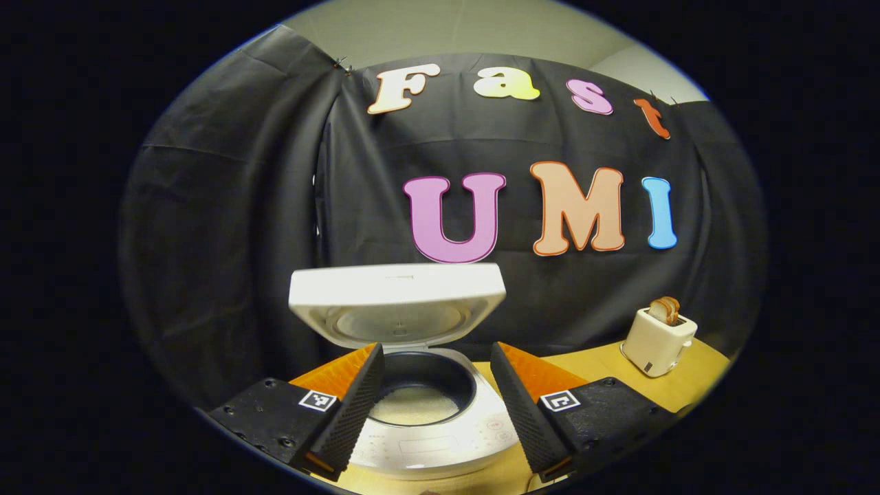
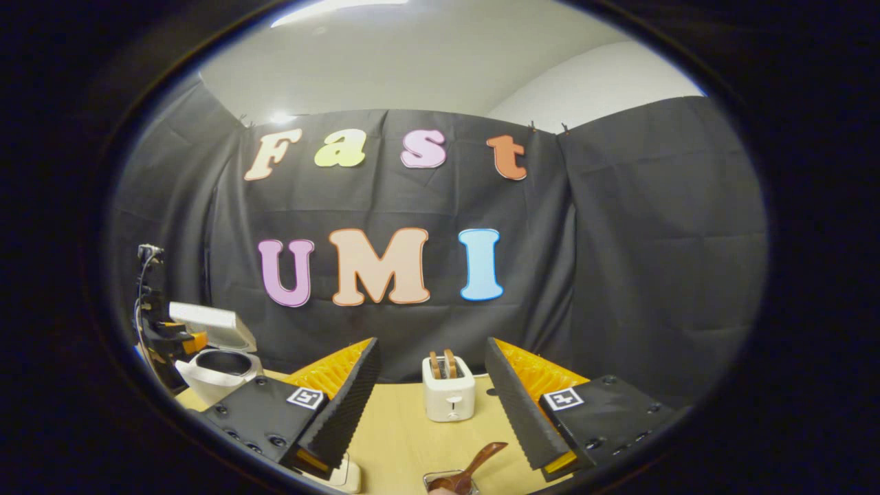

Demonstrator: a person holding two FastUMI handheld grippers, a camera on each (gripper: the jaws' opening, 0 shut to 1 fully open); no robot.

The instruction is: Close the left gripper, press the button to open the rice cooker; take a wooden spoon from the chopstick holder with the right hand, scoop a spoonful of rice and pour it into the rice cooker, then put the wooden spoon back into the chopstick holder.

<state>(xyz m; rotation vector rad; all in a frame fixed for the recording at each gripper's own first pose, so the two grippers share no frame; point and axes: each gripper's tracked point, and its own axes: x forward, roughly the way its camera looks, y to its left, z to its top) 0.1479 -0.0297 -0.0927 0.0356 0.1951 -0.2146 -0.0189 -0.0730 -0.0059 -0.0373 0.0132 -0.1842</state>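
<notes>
A white rice cooker [image 1: 440, 419] stands on the pale wooden table [image 1: 591, 371] with its domed lid [image 1: 397, 299] swung up and back, the dark inner pot [image 1: 426, 385] exposed and a layer of pale rice [image 1: 416, 405] lying in its bottom. The left gripper [image 1: 434, 399] hangs level just in front of the cooker, pointed straight at the open pot, its jaws spread wide and holding nothing; the cooker's front panel sits between the two fingers. Off to its right, near the back of the table, a cream toaster [image 1: 658, 340] carries browned bread slices in its slots.

In the right gripper view, the right gripper [image 2: 433, 405] is held level above the table, aimed at the toaster [image 2: 448, 388] by the black cloth wall, jaws likewise spread apart and empty. Below and just ahead of it, a brown wooden spoon [image 2: 474, 464] leans bowl-up out of a metal chopstick holder [image 2: 447, 481] at the near table edge. Far to its left stands the rice cooker [image 2: 216, 375], lid raised, with the left gripper [image 2: 168, 337] beside it.
</notes>
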